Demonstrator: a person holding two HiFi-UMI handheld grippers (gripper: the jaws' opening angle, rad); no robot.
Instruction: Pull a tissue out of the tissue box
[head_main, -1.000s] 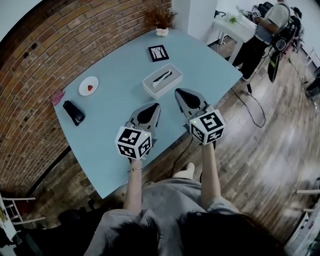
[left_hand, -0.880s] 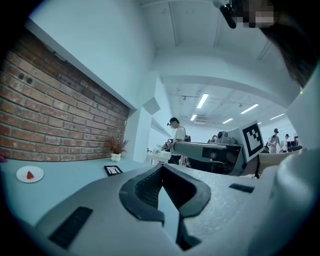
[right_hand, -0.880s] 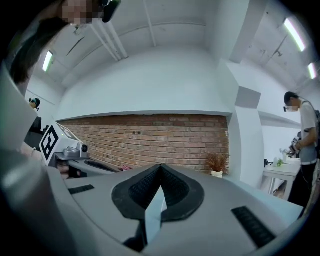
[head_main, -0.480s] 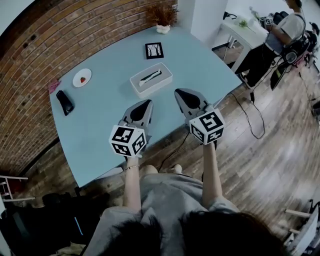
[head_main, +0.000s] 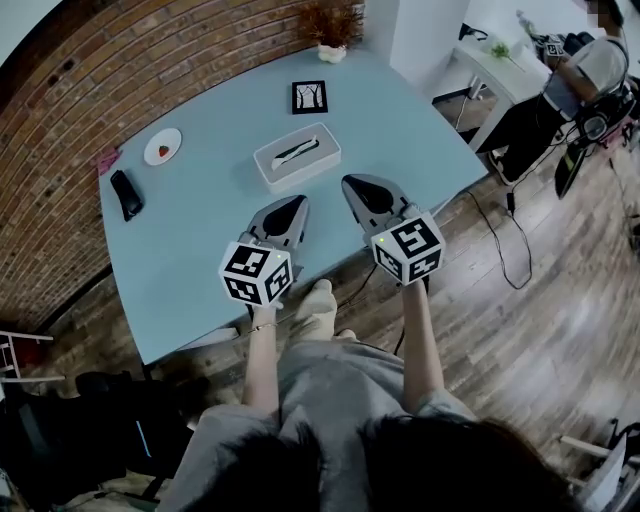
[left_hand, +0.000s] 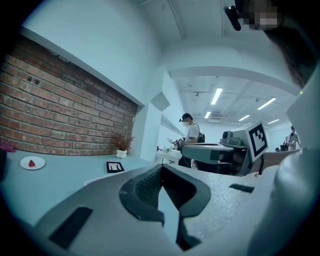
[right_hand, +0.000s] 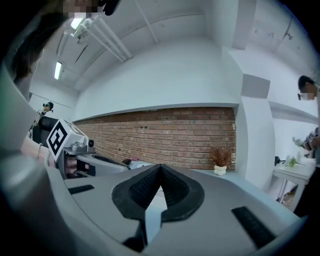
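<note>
You hold the left gripper (head_main: 285, 207) and right gripper (head_main: 360, 187) at the table's (head_main: 210, 235) near edge. Both have their jaws pressed together and are empty, ready to reach. The tissue box (head_main: 320, 162) lies just ahead, with a tissue (head_main: 296, 152) in its slot.

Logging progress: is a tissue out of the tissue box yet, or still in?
Still in: nothing rises from the tissue box slot, and the left gripper and right gripper hang short of it, shut and empty.
</note>
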